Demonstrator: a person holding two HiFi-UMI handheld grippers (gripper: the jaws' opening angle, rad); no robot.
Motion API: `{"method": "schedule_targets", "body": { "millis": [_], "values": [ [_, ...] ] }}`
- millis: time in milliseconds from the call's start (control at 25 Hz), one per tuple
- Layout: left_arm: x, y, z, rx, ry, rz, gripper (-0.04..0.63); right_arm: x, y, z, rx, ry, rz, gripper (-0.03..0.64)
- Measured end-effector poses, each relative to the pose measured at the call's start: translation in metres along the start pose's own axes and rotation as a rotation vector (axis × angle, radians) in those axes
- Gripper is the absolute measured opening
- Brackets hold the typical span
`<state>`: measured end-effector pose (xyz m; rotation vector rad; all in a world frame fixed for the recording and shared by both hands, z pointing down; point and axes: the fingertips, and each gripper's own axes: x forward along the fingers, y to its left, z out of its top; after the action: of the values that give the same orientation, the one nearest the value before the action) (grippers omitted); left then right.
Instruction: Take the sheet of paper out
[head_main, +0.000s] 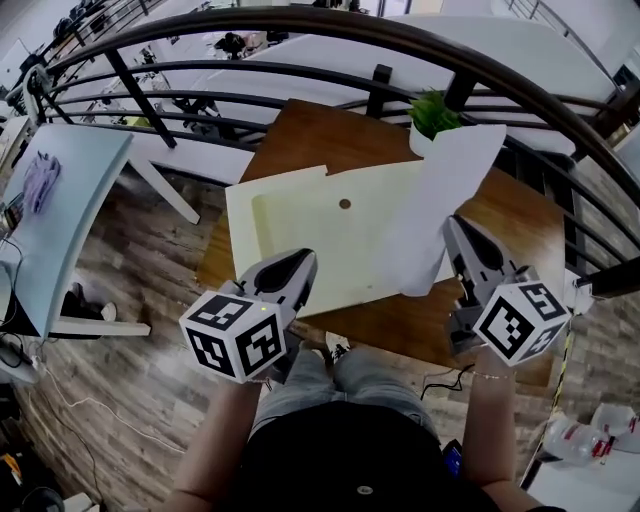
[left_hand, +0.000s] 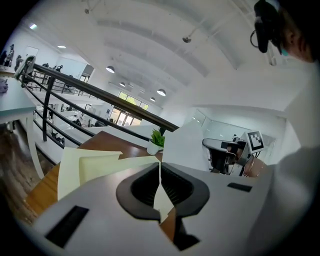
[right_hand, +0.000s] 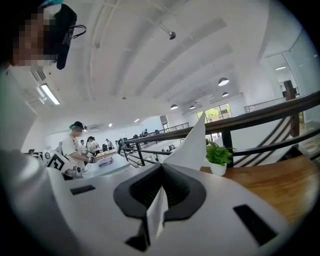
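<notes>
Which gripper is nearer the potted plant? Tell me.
Right. The right gripper, shut on the white sheet, is in front of the potted plant; the left gripper, shut on the yellow folder, is farther to its left.

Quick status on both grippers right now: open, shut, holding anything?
Left gripper: shut on the near edge of the yellow envelope.
Right gripper: shut on the sheet of paper.
</notes>
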<state>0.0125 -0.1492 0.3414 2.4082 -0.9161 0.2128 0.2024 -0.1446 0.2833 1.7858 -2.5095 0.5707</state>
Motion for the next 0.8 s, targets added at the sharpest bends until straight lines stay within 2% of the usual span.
{"method": "schedule_targets", "body": {
  "millis": [520, 800],
  "values": [
    [-0.039, 0.023, 0.024, -0.018, -0.124, 0.123, 0.023, 0.049, 0.07, 0.01, -0.072, 0.026, 0.239, 0.026],
    [-0.053, 0.031, 0.023, -0.042, -0.155, 0.17, 0.023, 0.063, 0.101, 0.008, -0.101, 0.035, 0.323, 0.026]
  ]
}}
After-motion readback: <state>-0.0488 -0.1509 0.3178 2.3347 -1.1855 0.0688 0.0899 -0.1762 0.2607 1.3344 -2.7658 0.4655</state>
